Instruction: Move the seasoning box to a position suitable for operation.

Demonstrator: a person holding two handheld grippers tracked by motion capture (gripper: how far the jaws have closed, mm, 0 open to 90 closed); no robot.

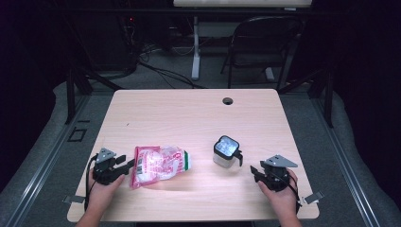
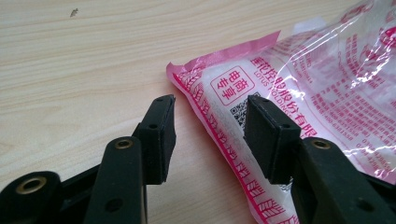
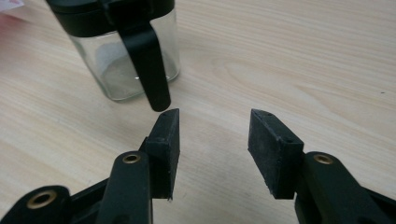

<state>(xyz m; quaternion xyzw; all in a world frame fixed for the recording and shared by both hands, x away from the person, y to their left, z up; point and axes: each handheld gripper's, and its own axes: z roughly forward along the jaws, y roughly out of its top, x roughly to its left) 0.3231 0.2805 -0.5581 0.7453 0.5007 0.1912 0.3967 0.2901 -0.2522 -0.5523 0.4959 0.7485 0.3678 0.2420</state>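
Observation:
A clear plastic bag with pink print (image 1: pixel 158 165) lies flat on the wooden table (image 1: pixel 189 118) at the front left. My left gripper (image 1: pixel 126 164) is open at the bag's left end; in the left gripper view its jaws straddle the pink sealed edge of the bag (image 2: pixel 322 84) without closing on it, the left gripper (image 2: pixel 210 128) low over the table. A small glass jar with a black lid and black handle (image 1: pixel 226 152) stands right of centre. My right gripper (image 1: pixel 254 171) is open just right of the jar (image 3: pixel 126 56), its jaws empty, the right gripper (image 3: pixel 214 135) near the handle's tip.
A round cable hole (image 1: pixel 228 100) sits near the table's far edge. Behind the table stand a dark folding chair (image 1: pixel 262 45) and a white desk leg (image 1: pixel 195 47) among floor cables. Bare wood stretches across the far half of the table.

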